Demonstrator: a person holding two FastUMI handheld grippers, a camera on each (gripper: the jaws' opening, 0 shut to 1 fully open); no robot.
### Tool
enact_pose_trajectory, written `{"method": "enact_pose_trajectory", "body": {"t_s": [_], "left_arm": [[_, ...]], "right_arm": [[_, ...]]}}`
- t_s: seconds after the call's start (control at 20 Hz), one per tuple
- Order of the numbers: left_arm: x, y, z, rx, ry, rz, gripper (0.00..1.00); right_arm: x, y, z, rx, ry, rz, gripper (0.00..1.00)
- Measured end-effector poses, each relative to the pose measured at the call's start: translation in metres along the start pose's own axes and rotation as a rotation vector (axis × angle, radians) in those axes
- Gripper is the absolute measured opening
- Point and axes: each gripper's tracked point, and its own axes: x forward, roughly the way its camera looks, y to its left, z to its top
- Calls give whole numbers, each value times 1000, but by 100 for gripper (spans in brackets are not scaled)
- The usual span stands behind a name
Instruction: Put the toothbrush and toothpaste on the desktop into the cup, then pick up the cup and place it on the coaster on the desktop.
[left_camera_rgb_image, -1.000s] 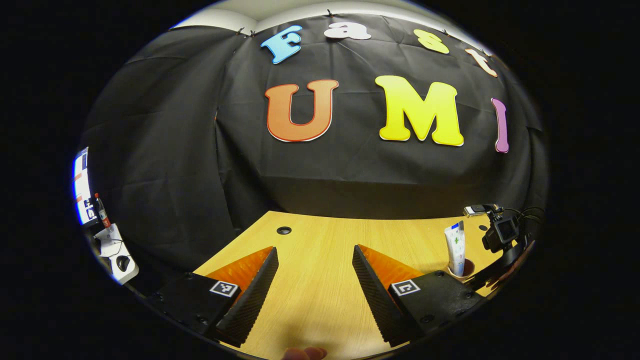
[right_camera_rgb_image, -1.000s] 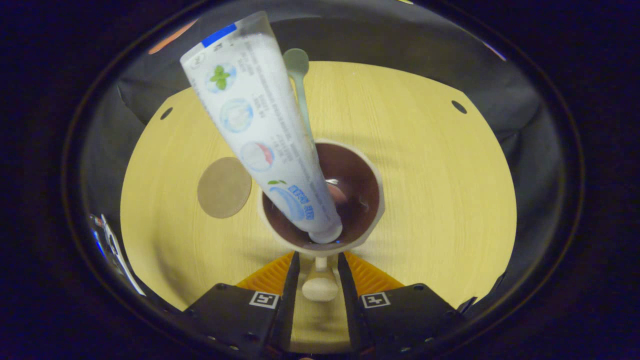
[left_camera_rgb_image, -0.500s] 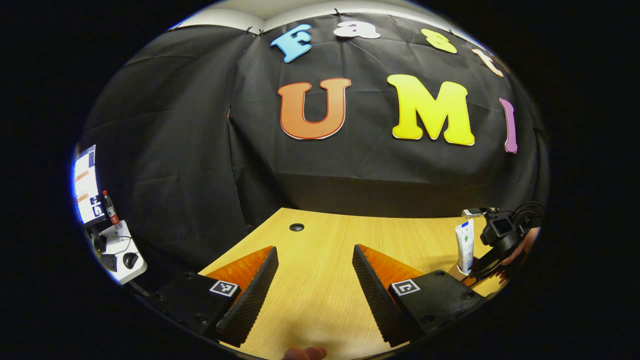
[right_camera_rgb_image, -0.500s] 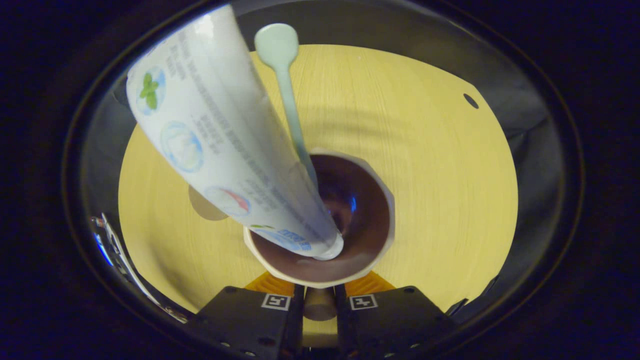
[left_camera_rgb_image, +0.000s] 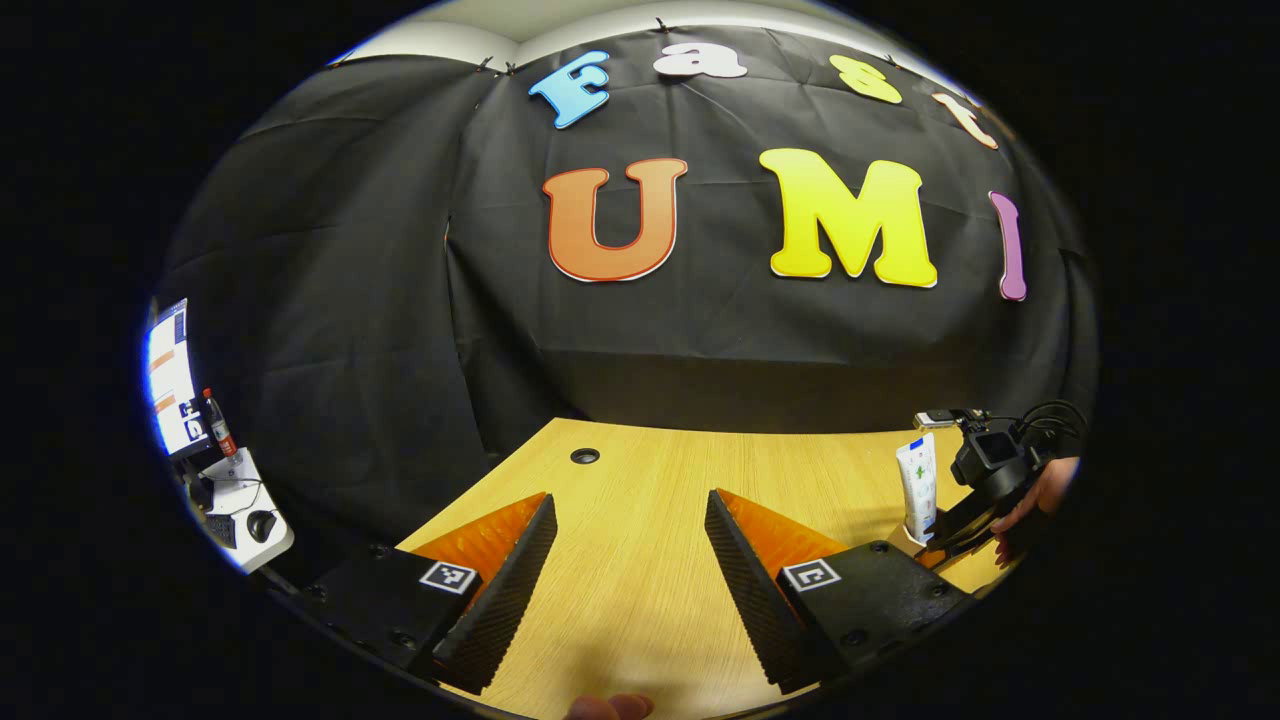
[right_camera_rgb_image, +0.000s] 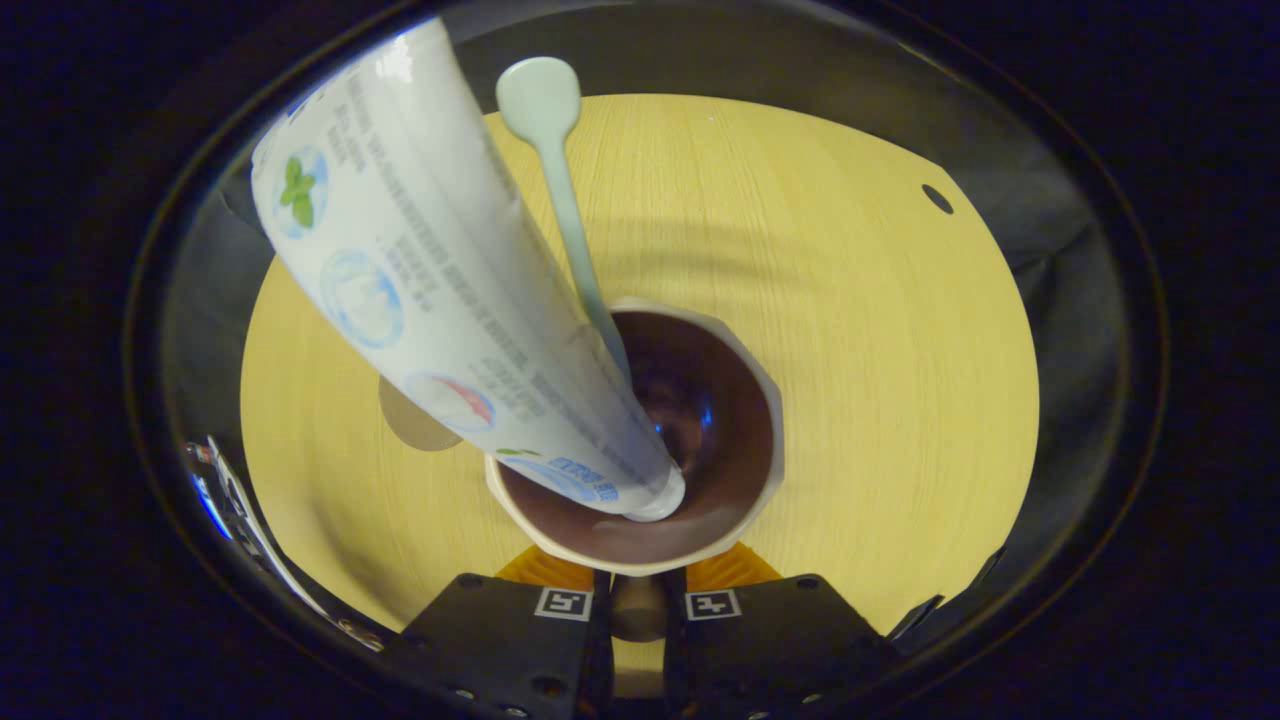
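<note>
Right gripper (right_camera_rgb_image: 636, 612) grips cup (right_camera_rgb_image: 742, 520) handle — toothpaste (right_camera_rgb_image: 440, 290) inside.

The toothpaste tube (right_camera_rgb_image: 440, 290) hides most of the coaster (right_camera_rgb_image: 412, 428) — one edge shows. The cup handle (right_camera_rgb_image: 637, 607) sits partly hidden between the fingers.

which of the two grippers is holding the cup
The right gripper: its fingers are closed on the cup handle. The left gripper is open over the bare desktop.

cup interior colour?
Dark brown inside the cup, with a cream rim; clearest in the right gripper view.
</note>
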Motion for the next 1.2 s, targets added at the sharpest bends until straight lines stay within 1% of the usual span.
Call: {"method": "enact_pose_trajectory", "body": {"t_s": [0.15,0.35,0.5,0.65,0.8,1.0,1.05,1.2], "left_arm": [[-4,6,-1,-4,2,7,95],[-14,22,-4,-10,4,30,95],[-23,40,-6,-18,8,57,95],[-28,56,-10,-28,17,87,95],[-30,69,-14,-47,29,115,95],[-33,79,-20,-53,39,129,95],[-33,79,-17,-56,37,126,95],[-33,77,-17,-50,38,114,95]], "right_arm": [[-8,19,7,-28,-34,16,19],[-20,59,16,-84,-63,49,18],[-18,91,26,-134,-62,67,19],[-11,112,30,-171,-44,64,19],[-4,121,32,-192,-28,52,19],[2,126,31,-194,-1,33,19],[3,126,28,-190,16,30,20],[2,125,29,-160,-2,33,26]]}}
